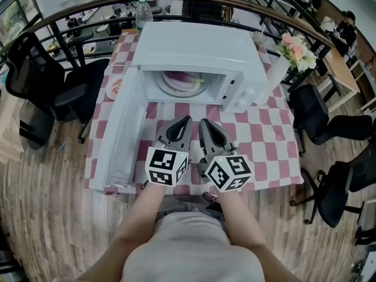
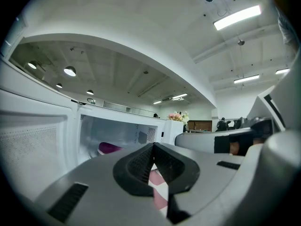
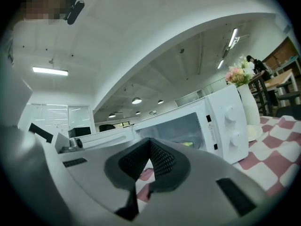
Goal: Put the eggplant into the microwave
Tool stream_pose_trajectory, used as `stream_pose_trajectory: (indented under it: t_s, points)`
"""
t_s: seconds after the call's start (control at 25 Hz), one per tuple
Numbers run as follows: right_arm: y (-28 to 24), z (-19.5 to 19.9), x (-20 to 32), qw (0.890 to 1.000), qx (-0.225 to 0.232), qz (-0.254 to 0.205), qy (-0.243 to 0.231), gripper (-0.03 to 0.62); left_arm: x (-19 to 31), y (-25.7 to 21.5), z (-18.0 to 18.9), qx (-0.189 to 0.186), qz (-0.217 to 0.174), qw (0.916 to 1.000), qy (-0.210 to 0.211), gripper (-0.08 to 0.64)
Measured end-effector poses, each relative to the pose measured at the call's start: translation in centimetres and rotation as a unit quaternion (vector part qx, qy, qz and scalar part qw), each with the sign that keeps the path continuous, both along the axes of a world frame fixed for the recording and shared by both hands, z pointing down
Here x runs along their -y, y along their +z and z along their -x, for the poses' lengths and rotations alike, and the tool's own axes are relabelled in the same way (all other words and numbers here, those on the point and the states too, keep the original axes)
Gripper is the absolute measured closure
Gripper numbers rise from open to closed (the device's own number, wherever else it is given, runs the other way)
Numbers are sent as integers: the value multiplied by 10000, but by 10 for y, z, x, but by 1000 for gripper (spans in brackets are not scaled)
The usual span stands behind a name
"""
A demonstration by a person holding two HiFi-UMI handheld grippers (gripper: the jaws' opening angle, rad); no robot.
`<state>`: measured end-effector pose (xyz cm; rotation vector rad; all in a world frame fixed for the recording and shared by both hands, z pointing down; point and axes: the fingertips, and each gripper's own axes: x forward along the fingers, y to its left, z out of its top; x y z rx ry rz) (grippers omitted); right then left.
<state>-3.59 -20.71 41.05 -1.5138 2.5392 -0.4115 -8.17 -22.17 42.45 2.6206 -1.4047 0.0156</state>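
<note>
The white microwave stands at the back of the checkered table, and its door hangs open to the left. Inside it, the purple eggplant lies on the turntable; the left gripper view catches the eggplant past the open door. My left gripper and right gripper hover side by side over the table's front half, short of the oven mouth. Both are shut with nothing between the pads, as the left gripper and right gripper show close up. The right gripper view shows the microwave from its knob side.
A water bottle stands behind the microwave. A vase of flowers sits at the back right corner and a small plate at the left edge. Black office chairs ring the table, with a curved railing behind.
</note>
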Motion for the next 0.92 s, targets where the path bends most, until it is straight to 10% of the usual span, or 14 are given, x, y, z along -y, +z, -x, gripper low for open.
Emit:
stream_pose_trajectory:
  t_s: [0.92]
  points:
    - [-13,11,-25,9980,-468,-416,-39,569,-23,-16,-3,140,-324,9993,121,556]
